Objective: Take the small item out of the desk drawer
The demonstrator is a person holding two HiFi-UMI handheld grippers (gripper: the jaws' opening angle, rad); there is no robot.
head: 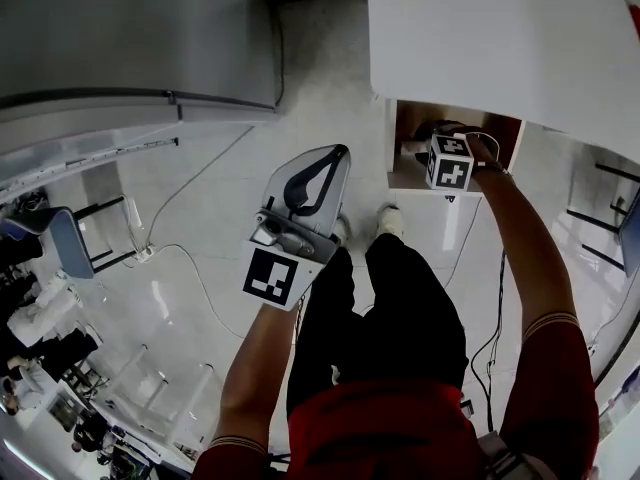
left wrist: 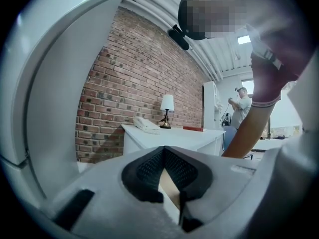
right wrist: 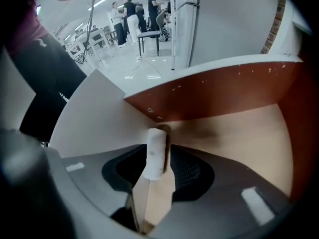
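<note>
Closest to the lens on the right gripper view, the right claw [right wrist: 159,159] points steeply down into the open drawer [right wrist: 239,133], and its jaws stand well apart. Between their tips sits the small white cylinder [right wrist: 155,143], on the drawer's pale wooden floor, near the corner where the reddish-brown wall meets a white panel. I cannot tell whether it stands or lies. Neither pad looks pressed against it, so I read it as not gripped.

From the head view, the drawer [head: 408,118] juts out from under the white bench [head: 500,38]. The right claw's marker cube [head: 450,161] sits at the drawer's mouth, at the end of an outstretched arm.

I see the left claw [head: 343,151] held over the tiled floor [head: 220,208], well apart from the drawer and in front of my operator's black trousers [head: 400,308]. Its jaws meet tip to tip with nothing between them. The left gripper view has the left claw [left wrist: 163,149] facing the bench [left wrist: 174,136] roughly level. A telephone [left wrist: 144,125] and a lamp [left wrist: 167,108] stand on that bench, and a brick wall [left wrist: 134,83] is behind it.
</note>
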